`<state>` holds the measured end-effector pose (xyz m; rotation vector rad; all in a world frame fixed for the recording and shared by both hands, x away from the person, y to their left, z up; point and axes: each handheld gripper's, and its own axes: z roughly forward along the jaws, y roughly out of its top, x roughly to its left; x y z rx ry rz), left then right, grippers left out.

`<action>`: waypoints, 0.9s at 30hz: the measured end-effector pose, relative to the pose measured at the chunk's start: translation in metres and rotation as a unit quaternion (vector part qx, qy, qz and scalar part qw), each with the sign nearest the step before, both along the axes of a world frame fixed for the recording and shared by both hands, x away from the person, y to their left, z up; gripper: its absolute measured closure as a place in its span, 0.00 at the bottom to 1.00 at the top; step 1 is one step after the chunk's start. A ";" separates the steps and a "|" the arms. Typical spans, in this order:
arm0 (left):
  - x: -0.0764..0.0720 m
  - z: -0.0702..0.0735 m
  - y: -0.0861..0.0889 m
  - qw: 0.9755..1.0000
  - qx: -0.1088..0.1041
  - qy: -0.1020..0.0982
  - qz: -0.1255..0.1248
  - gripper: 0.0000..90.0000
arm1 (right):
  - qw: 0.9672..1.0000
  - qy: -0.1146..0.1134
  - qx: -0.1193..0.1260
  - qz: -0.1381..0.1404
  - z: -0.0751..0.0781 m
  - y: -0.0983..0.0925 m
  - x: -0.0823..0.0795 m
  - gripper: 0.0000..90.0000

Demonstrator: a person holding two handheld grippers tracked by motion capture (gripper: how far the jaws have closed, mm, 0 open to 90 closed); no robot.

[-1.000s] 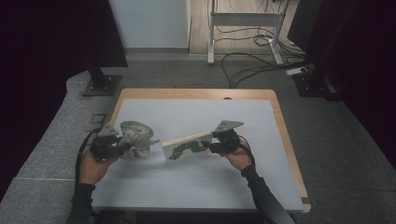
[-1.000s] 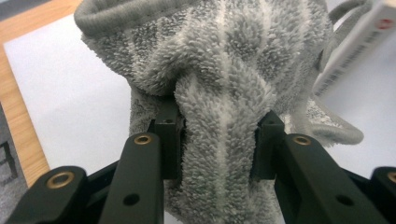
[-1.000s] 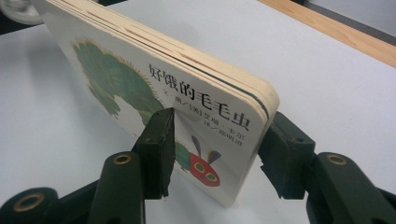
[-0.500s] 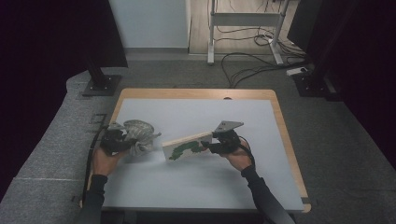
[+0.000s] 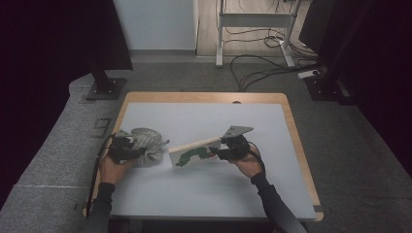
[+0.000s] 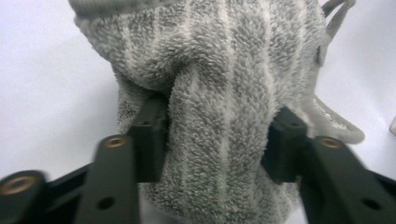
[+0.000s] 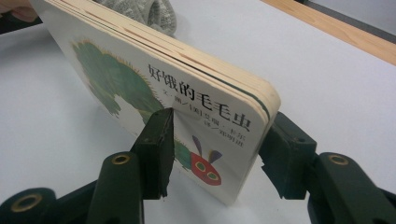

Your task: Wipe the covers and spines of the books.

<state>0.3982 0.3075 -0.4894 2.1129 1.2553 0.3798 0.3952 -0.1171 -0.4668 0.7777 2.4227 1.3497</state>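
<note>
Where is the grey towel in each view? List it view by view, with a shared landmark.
High view: grey towel left of centre, beside the board book.
Left gripper view: centre, close up.
Right gripper view: top edge, behind the book.
Shared landmark: the white tabletop.

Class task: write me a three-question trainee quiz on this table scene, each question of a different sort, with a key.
1. True or false: the right claw grips a board book.
2. What lies between the jaws of the left claw? A) a grey towel B) a cup C) a pen
3. Fill in: the book cover shows a green ____.

Key: 1 true. 2 A, the grey towel. 3 caterpillar.
</note>
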 end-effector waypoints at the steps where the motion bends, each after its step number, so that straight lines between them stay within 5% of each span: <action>1: -0.001 0.001 0.001 1.000 0.001 -0.001 0.000 0.44 | 1.000 0.000 0.000 0.000 0.000 0.000 0.000 0.52; 10: -0.016 0.025 0.009 1.000 -0.013 -0.023 0.000 0.27 | 1.000 0.001 0.000 0.001 0.000 0.000 0.000 0.51; 16: -0.030 0.040 -0.005 0.998 -0.017 -0.035 -0.042 0.26 | 1.000 0.003 -0.001 0.000 0.000 0.001 0.001 0.51; 21: -0.041 0.049 -0.024 0.995 -0.030 -0.037 -0.086 0.29 | 1.000 0.005 -0.001 0.001 0.001 0.001 0.001 0.51; 27: -0.051 0.056 -0.050 0.988 -0.039 -0.038 -0.145 0.36 | 1.000 0.011 -0.001 0.001 0.001 0.001 0.002 0.51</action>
